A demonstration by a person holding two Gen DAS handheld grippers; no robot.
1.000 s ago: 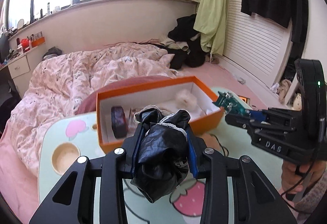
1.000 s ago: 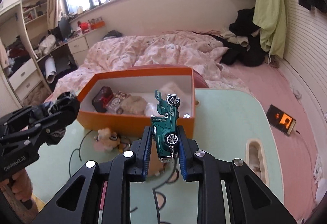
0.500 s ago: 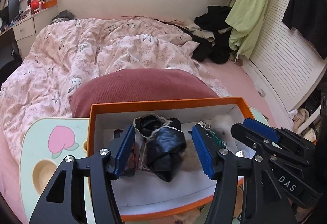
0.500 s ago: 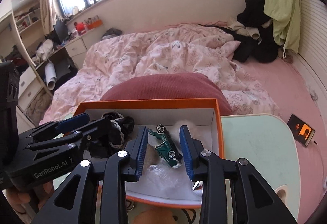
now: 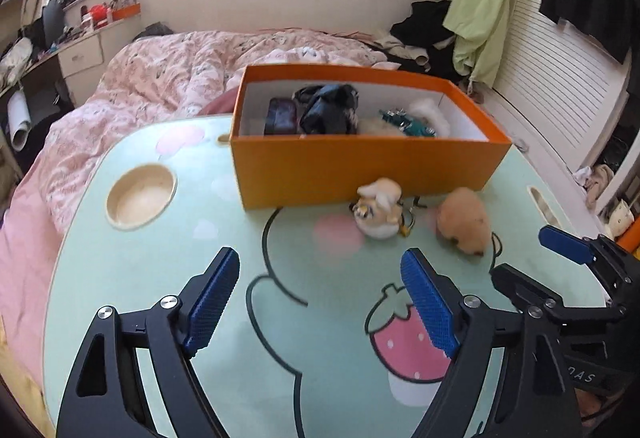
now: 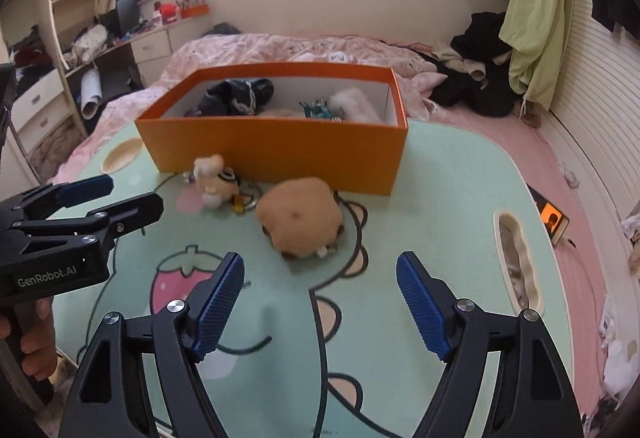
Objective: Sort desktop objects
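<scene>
Left gripper (image 5: 320, 302) at lower left of its own view: jaws opening, nothing between them, only mint table (image 5: 132, 278) below. Orange box (image 5: 360, 166) upper centre, holding dark case (image 5: 281, 116), black bag (image 5: 330, 108), green toy car (image 5: 408, 122) and white fluff (image 5: 430, 112). Small plush keychain (image 5: 380, 208) just before the box's front wall; tan round plush (image 5: 464, 224) right of it, apart. Right gripper (image 6: 320, 298) low in its own view: jaws likewise opening, empty, with the tan plush beyond its fingertips
</scene>
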